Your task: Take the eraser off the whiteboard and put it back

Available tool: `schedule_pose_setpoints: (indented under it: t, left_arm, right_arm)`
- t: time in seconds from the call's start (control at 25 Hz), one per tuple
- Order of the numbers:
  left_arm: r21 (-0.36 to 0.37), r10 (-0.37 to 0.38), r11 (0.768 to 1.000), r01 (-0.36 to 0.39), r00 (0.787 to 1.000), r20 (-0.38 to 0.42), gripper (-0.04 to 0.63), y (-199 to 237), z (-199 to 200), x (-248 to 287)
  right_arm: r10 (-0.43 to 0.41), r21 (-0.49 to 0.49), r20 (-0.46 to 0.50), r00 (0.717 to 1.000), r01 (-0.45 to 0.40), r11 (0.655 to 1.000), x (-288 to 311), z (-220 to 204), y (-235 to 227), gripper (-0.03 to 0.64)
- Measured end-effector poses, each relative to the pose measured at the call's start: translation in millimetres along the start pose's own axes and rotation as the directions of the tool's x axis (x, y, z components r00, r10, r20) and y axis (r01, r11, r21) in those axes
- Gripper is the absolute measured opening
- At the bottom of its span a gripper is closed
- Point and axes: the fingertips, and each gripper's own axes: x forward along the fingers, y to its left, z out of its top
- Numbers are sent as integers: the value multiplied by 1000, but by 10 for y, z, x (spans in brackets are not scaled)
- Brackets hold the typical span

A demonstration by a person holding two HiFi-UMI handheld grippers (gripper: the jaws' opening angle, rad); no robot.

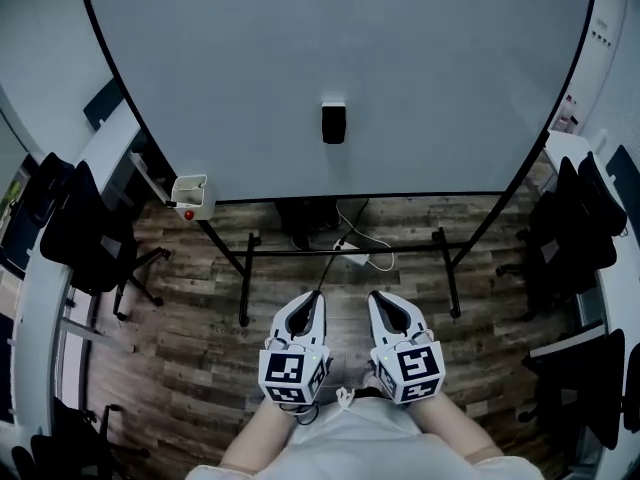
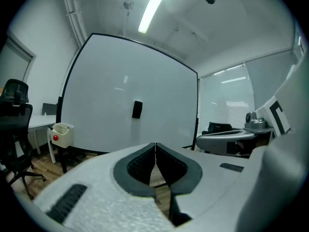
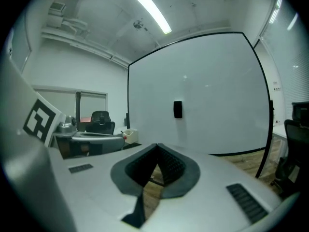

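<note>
A black eraser (image 1: 334,123) sticks to the middle of the big whiteboard (image 1: 250,58), a little below its centre. It also shows as a dark block, the eraser (image 2: 137,109) in the left gripper view and the eraser (image 3: 177,109) in the right gripper view. My left gripper (image 1: 307,309) and right gripper (image 1: 384,309) are held side by side over the wooden floor, well short of the board and pointing towards it. Both have their jaws shut with nothing between them: left gripper (image 2: 155,145), right gripper (image 3: 157,147).
The whiteboard stands on a black wheeled frame (image 1: 345,253) with a cable (image 1: 352,236) on the floor beneath. A small white tray (image 1: 190,196) with a red item hangs at the board's lower left. Black office chairs (image 1: 75,230) and desks (image 1: 586,233) line both sides.
</note>
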Motion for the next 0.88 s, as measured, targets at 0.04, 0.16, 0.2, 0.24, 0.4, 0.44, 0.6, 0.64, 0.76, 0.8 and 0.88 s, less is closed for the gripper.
schedule_pose_setpoints:
  t: [0.04, 0.16, 0.2, 0.24, 0.4, 0.44, 0.6, 0.64, 0.76, 0.8, 0.88]
  left_arm:
    - [-13, 10, 1000, -10, 1000, -1, 18, -41, -11, 132]
    - [-38, 45, 998, -46, 999, -20, 18, -112, -67, 456]
    - [-42, 53, 998, -55, 998, -26, 18, -124, -77, 544]
    - [-45, 58, 997, -59, 998, -31, 18, -137, -74, 627]
    - [-39, 60, 997, -61, 998, -28, 18, -129, 35, 901]
    - [-31, 65, 997, -66, 998, -25, 18, -93, 69, 966]
    - [-5, 76, 997, -76, 997, -17, 18, 80, 177, 1312]
    - [-1, 73, 997, -73, 997, -15, 18, 121, 208, 1416]
    - [6, 52, 999, -52, 999, -7, 18, 279, 328, 1710]
    - [8, 45, 999, -45, 999, -1, 18, 343, 378, 1801]
    - [8, 37, 999, -37, 999, 20, 18, 476, 496, 1969]
  right_arm:
    - [5, 0, -6, 1000, -5, 1000, 38, -2, -149, 28]
    - [15, 5, -27, 1000, -15, 1000, 143, -47, -521, 28]
    - [16, 7, -33, 999, -15, 1000, 185, -66, -628, 28]
    - [14, 11, -37, 999, -14, 1000, 236, -82, -730, 28]
    - [20, 36, -42, 999, -19, 999, 512, -96, -1000, 28]
    - [25, 39, -41, 999, -24, 999, 584, -90, -1031, 28]
    - [21, 42, -34, 999, -19, 999, 898, -22, -1153, 28]
    - [19, 43, -33, 999, -17, 999, 989, 4, -1175, 28]
    - [23, 38, -27, 999, -22, 999, 1289, 116, -1185, 28]
    - [20, 36, -20, 1000, -19, 999, 1391, 172, -1201, 28]
    - [0, 35, 3, 1000, 0, 999, 1579, 304, -1280, 28]
